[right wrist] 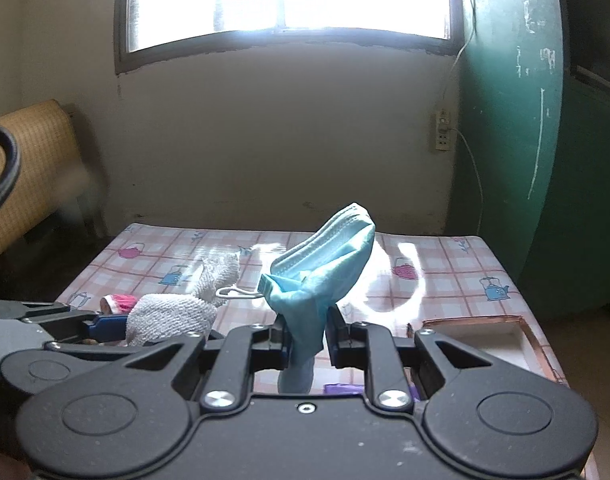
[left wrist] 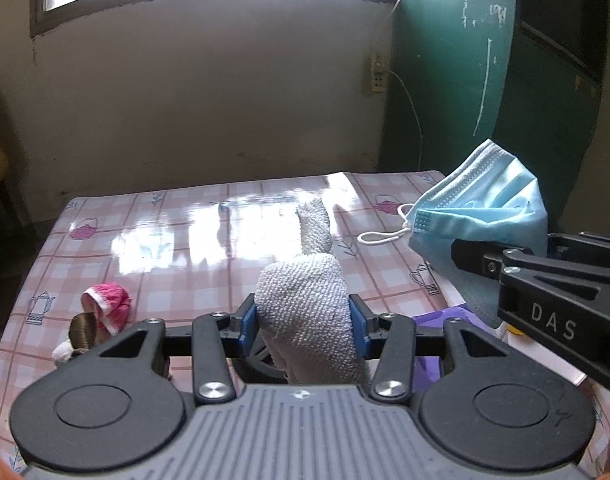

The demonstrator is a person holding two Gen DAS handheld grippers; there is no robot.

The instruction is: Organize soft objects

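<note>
Left tool [left wrist: 303,326] raised over table [left wrist: 177,232] — gripping white towel [left wrist: 305,300], right tool [right wrist: 307,340] alongside — gripping blue mask [right wrist: 325,272]

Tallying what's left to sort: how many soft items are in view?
4: white towel in the left jaws, blue mask in the right jaws, pink cloth and brown-white bundle on the table; others may be hidden.

grippers 2: left [left wrist: 303,330], right [right wrist: 307,340] | white towel 1 [left wrist: 307,308] | blue face mask 1 [right wrist: 321,268] | pink cloth 1 [left wrist: 109,306] | cardboard box 1 [right wrist: 477,330] | table 1 [left wrist: 165,232]
</note>
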